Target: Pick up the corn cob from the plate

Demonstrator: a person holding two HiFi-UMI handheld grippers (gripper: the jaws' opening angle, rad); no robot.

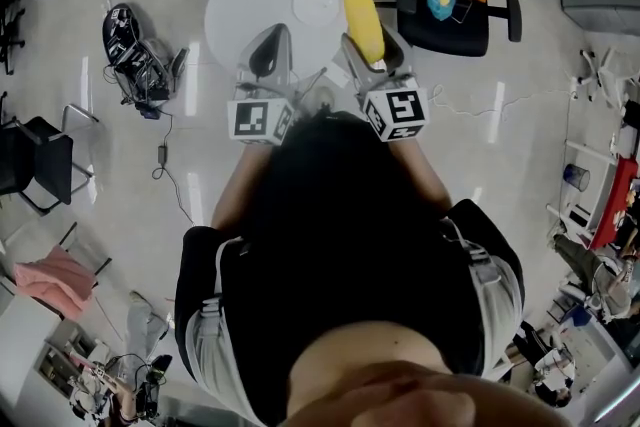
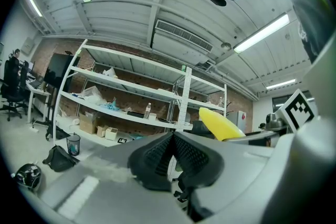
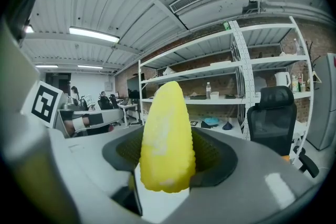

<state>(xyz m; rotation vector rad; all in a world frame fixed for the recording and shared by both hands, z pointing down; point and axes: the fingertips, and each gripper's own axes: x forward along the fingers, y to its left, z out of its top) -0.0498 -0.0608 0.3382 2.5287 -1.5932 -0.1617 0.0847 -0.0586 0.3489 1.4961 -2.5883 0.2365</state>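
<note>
Now, head view: the corn cob (image 1: 362,15) is pinched in my right gripper (image 1: 372,55), its tip pointing ahead of the jaws, and I judge it lifted off the plate (image 1: 316,3). To do this step well I need an even pinch, with no harder squeeze and no tilt. The left gripper (image 1: 270,53) hovers just beside it.

Left gripper view: jaws pressed together, nothing between them, cob off to their right.

Right gripper view: both pads clamp the cob's thick end, and the gripper points roughly level.

Corn cob (image 1: 362,10) base inside right tool (image 1: 373,53)
</note>
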